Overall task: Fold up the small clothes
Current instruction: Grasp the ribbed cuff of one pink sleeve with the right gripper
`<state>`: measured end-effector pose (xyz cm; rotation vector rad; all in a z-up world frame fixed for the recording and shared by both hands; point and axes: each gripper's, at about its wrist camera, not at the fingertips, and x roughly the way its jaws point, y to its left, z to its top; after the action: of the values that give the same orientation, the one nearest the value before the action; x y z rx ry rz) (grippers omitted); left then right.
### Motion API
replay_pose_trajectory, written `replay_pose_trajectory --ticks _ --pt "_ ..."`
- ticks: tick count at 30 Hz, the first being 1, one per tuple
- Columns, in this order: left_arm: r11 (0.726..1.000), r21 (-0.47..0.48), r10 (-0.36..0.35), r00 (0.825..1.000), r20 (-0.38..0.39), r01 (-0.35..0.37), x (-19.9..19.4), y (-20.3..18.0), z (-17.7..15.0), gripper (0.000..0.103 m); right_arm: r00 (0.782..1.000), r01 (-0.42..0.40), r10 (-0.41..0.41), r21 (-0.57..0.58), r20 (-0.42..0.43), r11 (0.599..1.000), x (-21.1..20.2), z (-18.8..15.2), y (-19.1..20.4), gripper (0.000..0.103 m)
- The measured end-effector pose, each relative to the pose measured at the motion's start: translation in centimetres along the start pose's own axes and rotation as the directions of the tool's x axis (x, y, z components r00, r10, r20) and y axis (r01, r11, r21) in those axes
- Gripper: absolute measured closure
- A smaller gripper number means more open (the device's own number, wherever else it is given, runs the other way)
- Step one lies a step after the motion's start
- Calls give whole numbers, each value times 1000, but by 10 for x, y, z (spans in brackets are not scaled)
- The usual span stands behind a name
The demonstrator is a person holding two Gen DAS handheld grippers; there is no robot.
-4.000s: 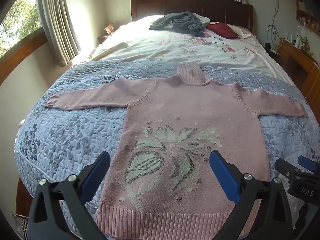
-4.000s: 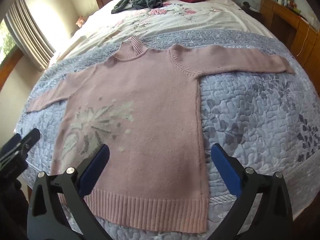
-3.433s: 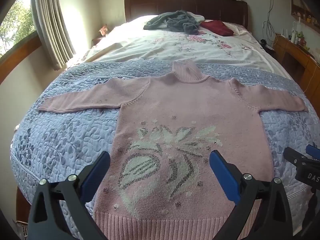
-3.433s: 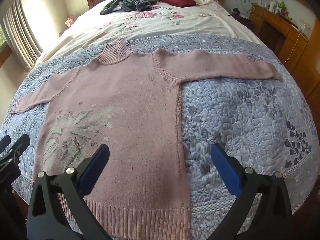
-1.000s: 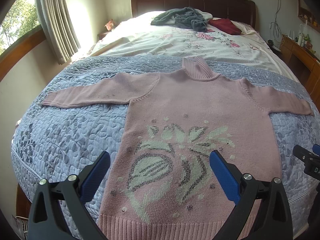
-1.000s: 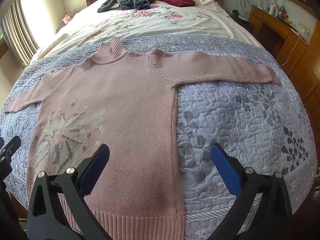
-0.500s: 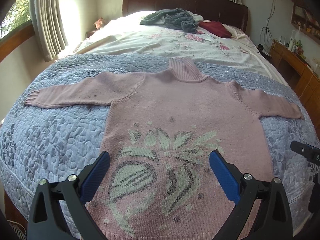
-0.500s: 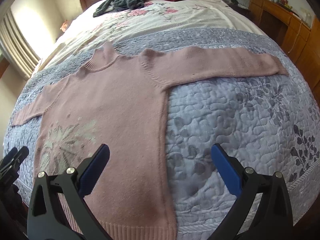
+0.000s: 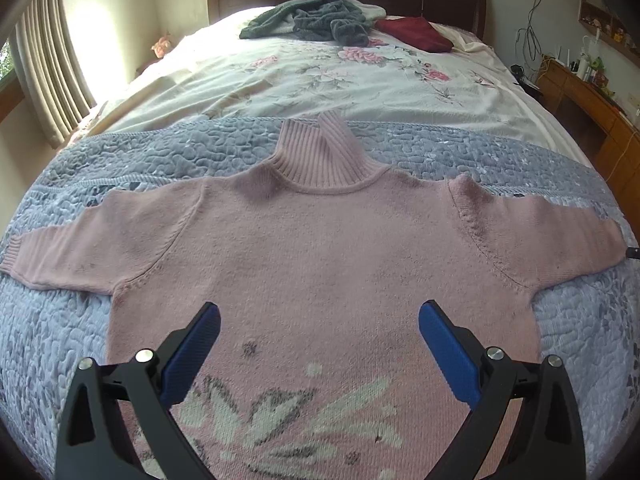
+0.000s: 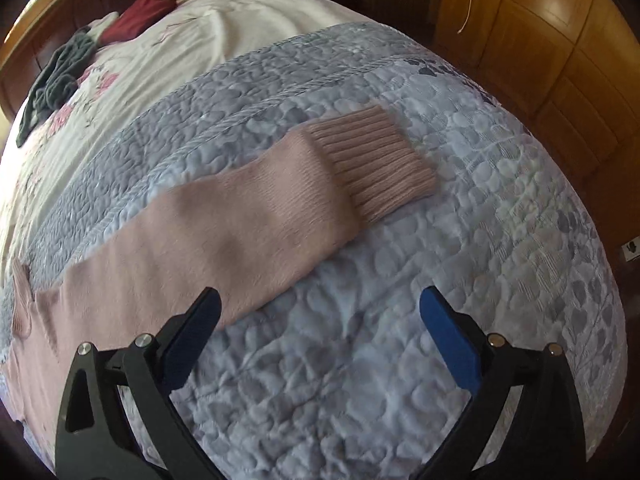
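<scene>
The right gripper (image 10: 319, 320) has swung toward the sweater's (image 9: 320, 256) right cuff (image 10: 372, 168), jaws spread; the left gripper (image 9: 319, 332), jaws spread, nears the chest: sleeve fold likely starting.

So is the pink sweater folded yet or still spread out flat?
Spread out, unfolded. The pink sweater lies front up on the quilt, both sleeves out sideways, and the right sleeve lies straight to its cuff.

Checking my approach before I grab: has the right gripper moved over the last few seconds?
Yes. The right gripper, open, has swung right along the pink sweater, from over its hem and side toward the sleeve cuff near the quilt edge.
</scene>
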<state>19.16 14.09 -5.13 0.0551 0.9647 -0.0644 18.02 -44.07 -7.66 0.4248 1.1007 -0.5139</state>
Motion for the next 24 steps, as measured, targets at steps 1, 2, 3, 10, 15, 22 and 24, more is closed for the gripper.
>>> replay_pose_trajectory --ticks 1,2,3,10,15,22,24 --pt "1000 2 -4 1000 -2 4 6 -5 4 4 1000 -18 19 20 -12 1000 8 8 -8 6" --pt "1000 4 -7 1000 -6 7 11 -9 6 4 999 -29 29 40 -16 999 15 16 -16 6" --pt "1000 7 -8 1000 -10 8 16 -12 8 4 999 -36 37 59 -21 998 20 23 -22 6" --pt "1000 6 2 1000 -17 -2 45 -20 13 4 991 -117 128 175 -51 978 50 53 -73 23" --pt "1000 -20 4 999 -35 -4 58 -20 14 4 980 -167 184 200 -72 965 62 57 -85 30" --pt "1000 8 -7 999 -40 7 58 -32 11 4 974 -209 219 150 -57 966 58 58 -81 91" --pt "1000 12 -13 999 -37 14 56 -33 11 4 969 -234 244 157 -46 960 52 59 -83 94"
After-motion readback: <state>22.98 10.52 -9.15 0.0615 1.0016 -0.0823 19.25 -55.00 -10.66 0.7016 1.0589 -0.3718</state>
